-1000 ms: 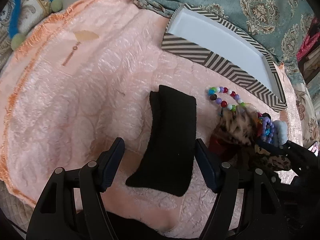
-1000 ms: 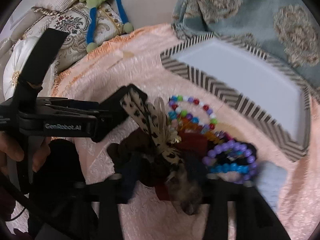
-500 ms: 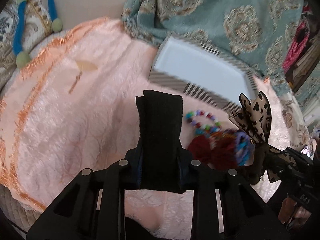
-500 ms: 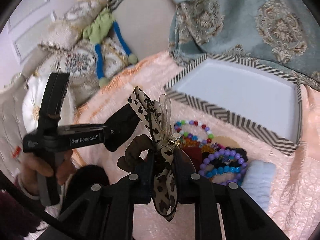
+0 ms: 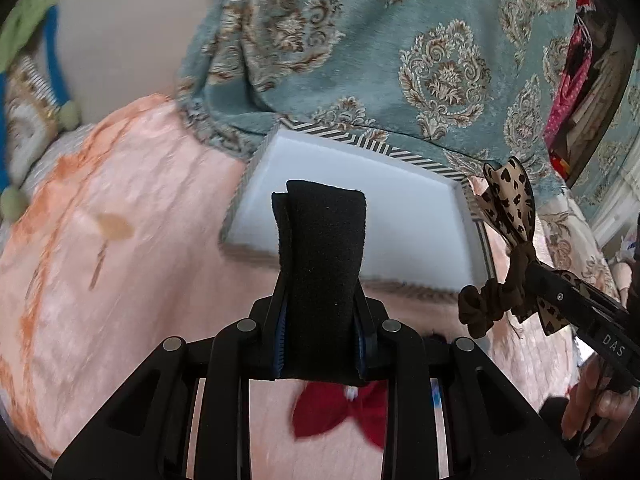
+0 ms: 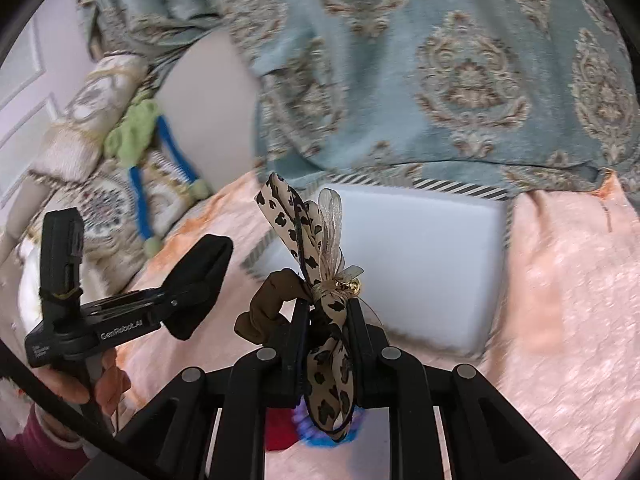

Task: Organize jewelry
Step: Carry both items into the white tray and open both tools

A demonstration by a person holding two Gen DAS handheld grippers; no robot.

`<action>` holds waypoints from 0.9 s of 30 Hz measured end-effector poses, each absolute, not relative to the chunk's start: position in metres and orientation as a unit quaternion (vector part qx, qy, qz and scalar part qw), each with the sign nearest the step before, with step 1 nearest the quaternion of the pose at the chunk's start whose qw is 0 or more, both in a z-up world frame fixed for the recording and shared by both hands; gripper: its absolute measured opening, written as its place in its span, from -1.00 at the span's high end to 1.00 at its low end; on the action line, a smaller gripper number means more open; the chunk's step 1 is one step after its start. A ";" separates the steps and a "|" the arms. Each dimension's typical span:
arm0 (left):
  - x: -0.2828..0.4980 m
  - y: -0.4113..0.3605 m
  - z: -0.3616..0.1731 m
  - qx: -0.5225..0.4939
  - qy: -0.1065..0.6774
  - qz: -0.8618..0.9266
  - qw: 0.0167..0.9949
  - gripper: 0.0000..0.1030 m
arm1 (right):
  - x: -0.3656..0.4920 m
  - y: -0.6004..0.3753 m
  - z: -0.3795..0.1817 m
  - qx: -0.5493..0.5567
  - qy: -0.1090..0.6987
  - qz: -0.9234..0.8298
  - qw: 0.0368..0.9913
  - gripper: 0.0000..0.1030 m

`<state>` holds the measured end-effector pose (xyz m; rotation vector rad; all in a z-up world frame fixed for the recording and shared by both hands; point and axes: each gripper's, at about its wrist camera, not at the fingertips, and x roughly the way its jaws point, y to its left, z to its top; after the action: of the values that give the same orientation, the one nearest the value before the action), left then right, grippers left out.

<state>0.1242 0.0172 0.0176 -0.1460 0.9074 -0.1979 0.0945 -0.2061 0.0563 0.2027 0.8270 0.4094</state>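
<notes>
My left gripper (image 5: 320, 308) is shut on a black fabric band (image 5: 322, 264), which stands upright between its pads above the pink blanket. My right gripper (image 6: 328, 312) is shut on a leopard-print bow with a brown scrunchie (image 6: 304, 240); the same bow (image 5: 510, 204) shows at the right of the left wrist view. Ahead of both lies the striped box with a white inside (image 5: 404, 216), also seen as the box (image 6: 420, 264) in the right wrist view. Below the jaws lie a red bow (image 5: 340, 408) and purple and blue beads (image 6: 304, 432), partly hidden.
A pink blanket (image 5: 120, 260) covers the surface. A teal patterned cloth (image 5: 400, 60) hangs behind the box. Cushions and a green and blue toy (image 6: 140, 136) lie at the left. A hand (image 6: 100, 384) holds the left gripper body (image 6: 120, 328).
Both grippers shut on their items and lifted them off the blanket. The black band and the leopard bow now hang above the surface, nearer the box, and the pile has dropped below the jaws.
</notes>
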 end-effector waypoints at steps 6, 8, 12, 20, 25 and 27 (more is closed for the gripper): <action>0.184 -0.001 -0.004 -0.062 0.456 -0.091 0.883 0.53 | 0.140 -0.229 0.032 0.111 0.418 0.153 0.889 0.68; 0.201 -0.004 -0.013 -0.057 0.461 -0.088 0.881 0.53 | 0.151 -0.232 0.022 0.110 0.427 0.145 0.886 0.68; 0.228 -0.007 -0.033 -0.048 0.475 -0.076 0.876 0.53 | 0.173 -0.234 -0.001 0.107 0.449 0.133 0.877 0.67; 0.245 -0.003 -0.069 -0.036 0.509 -0.053 0.858 0.51 | 0.190 -0.236 -0.033 0.091 0.479 0.110 0.866 0.68; 0.230 -0.001 -0.069 -0.028 0.517 -0.069 0.853 0.43 | 0.191 -0.241 -0.043 0.075 0.499 0.099 0.858 0.28; 0.227 0.002 -0.067 -0.033 0.521 -0.074 0.850 0.39 | 0.186 -0.243 -0.041 0.074 0.491 0.106 0.861 -0.06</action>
<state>0.2266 0.0017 -0.0671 -0.0705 1.0975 -0.1558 0.1862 -0.2433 -0.0408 0.1556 1.0301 0.2222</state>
